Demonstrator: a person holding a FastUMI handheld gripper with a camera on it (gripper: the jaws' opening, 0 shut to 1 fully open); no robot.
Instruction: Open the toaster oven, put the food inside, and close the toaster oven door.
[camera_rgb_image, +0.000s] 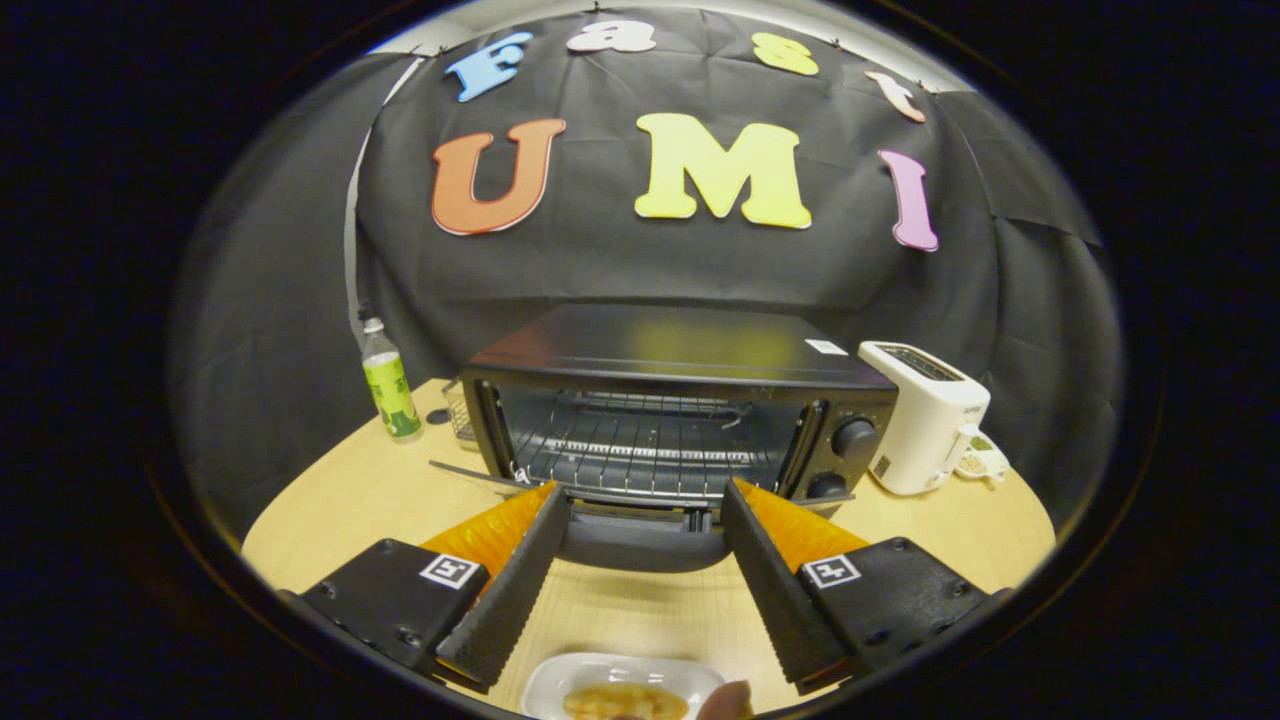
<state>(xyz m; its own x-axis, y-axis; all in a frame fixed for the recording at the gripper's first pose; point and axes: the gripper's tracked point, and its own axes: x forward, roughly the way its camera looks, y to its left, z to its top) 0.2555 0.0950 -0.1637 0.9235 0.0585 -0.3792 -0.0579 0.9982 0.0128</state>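
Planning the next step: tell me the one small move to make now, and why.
Probably draw the gripper back and down toward the plate of food. The toaster oven door already hangs open with its rack bare, the jaws are open and hold nothing, and the food still lies on the table.

1 toaster oven (680, 400), door down. 1 white toaster (925, 415). 1 bottle (390, 385). 1 white plate (560, 675) bearing 1 food item (625, 702). 1 counter (340, 500). 1 tool (640, 515), 2 fingers spread apart.

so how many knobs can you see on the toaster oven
2, both on the panel right of the open toaster oven cavity: upper knob, lower knob partly behind the open gripper's right finger. More may be hidden.
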